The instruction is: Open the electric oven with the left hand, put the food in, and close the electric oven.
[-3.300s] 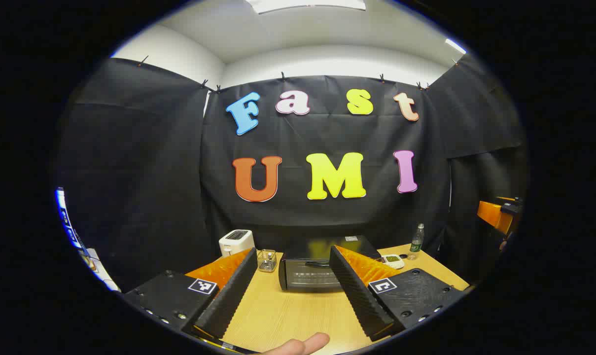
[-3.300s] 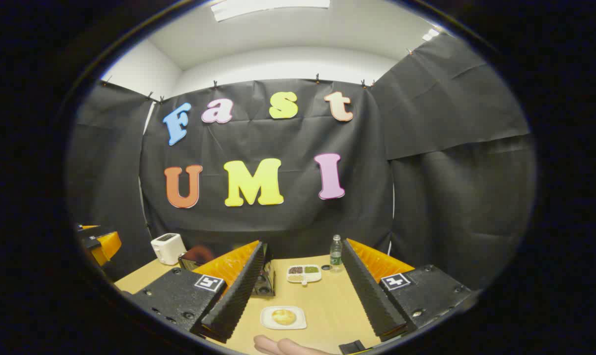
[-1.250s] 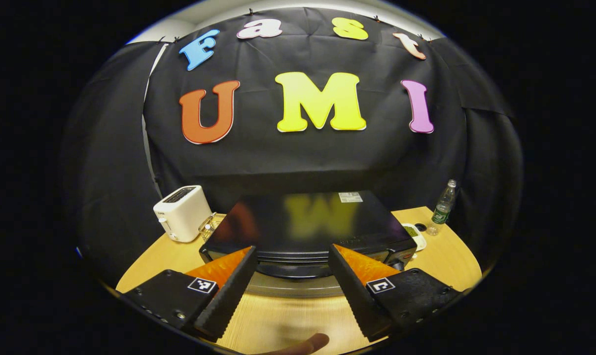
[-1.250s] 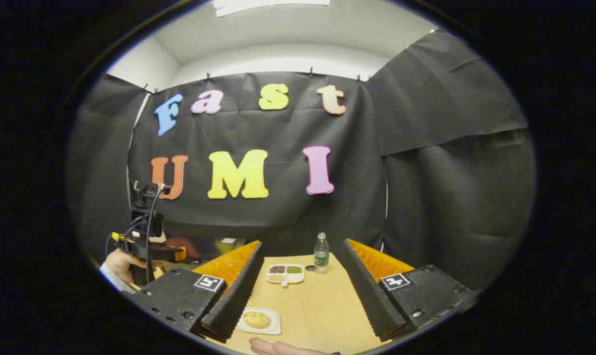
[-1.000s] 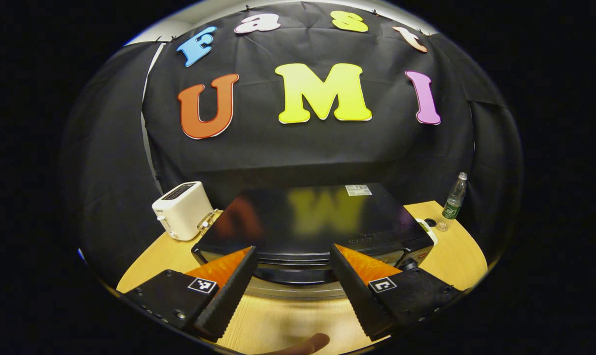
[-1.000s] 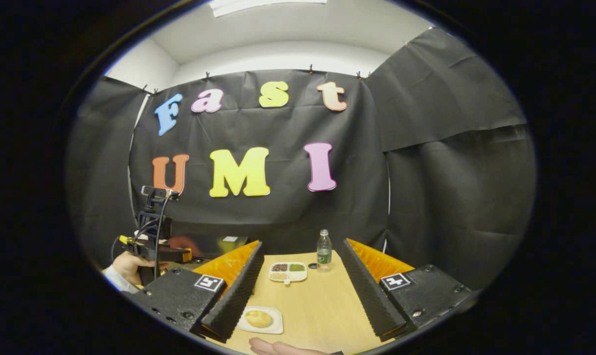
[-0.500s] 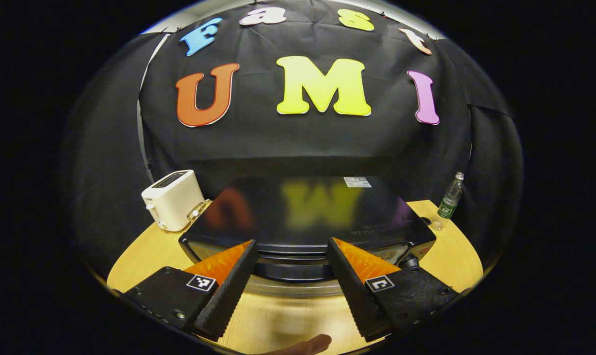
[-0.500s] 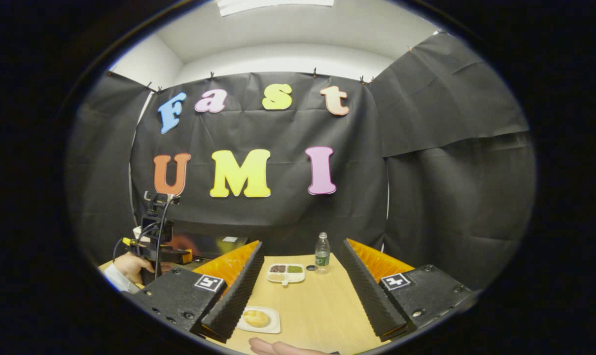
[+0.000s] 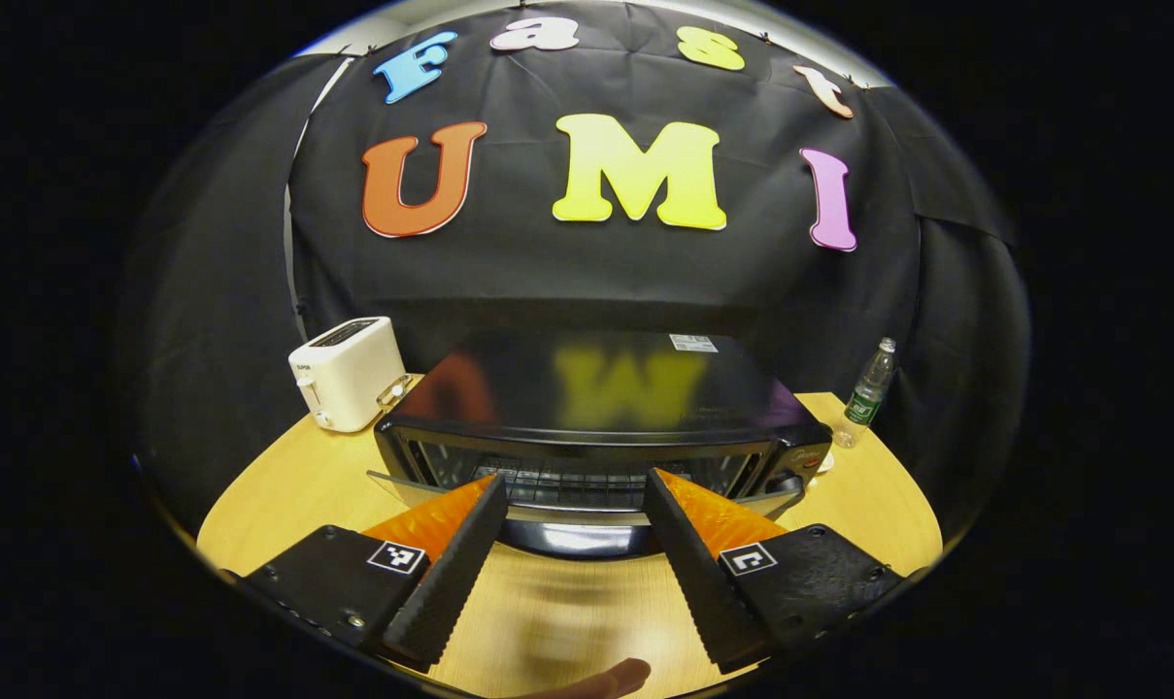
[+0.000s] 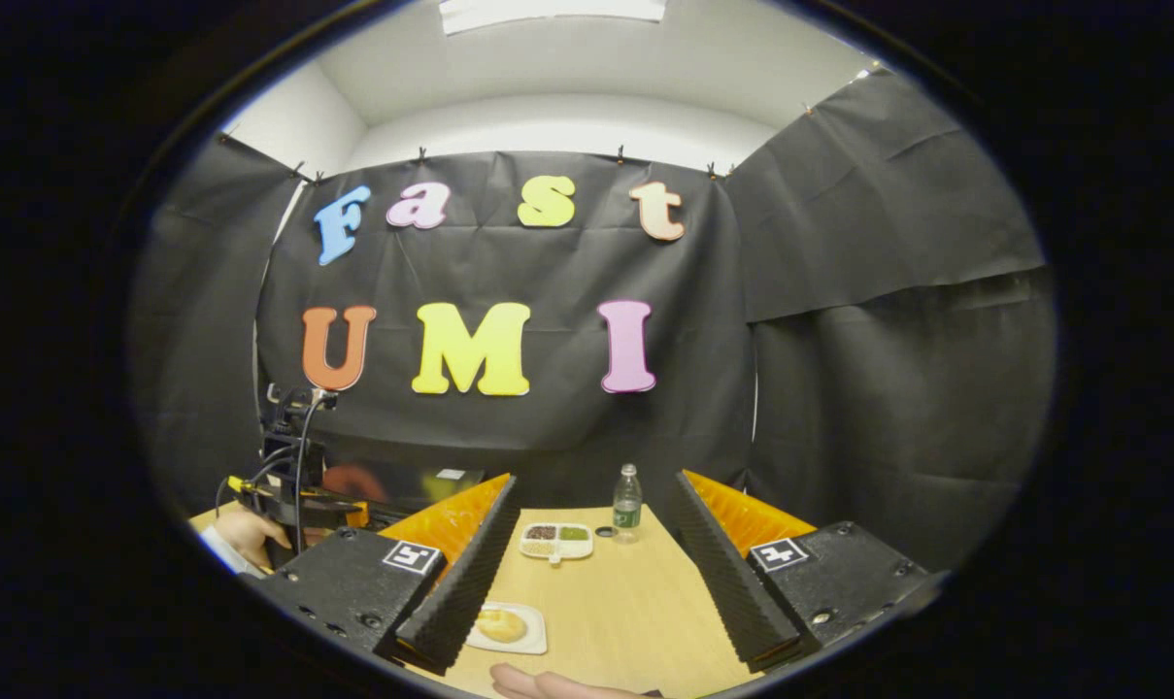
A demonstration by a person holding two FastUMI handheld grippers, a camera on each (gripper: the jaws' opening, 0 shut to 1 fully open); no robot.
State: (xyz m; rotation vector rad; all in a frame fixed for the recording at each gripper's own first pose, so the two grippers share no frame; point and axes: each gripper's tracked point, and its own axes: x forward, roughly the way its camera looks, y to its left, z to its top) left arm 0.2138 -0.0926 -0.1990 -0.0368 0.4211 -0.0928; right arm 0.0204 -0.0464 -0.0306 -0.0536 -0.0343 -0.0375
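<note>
Black oven door [image 9: 587, 500]: partly down — left gripper [image 9: 575, 529] jaws apart around its handle.
Food [image 10: 500, 625]: not yet loaded; right gripper [image 10: 587, 573] jaws apart.

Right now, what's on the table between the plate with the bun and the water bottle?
In the right gripper view, a white divided dish lies between the plate with the bun and the water bottle.

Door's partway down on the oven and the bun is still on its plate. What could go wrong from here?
1. The left gripper looks wide open around the door handle, not clamped, so the door may slip free or drop.
2. The oven could slide on the table toward the nearby toaster if pulled hard.
3. The bun sits loose on its plate beside the right gripper, so it may roll off when lifted.
</note>
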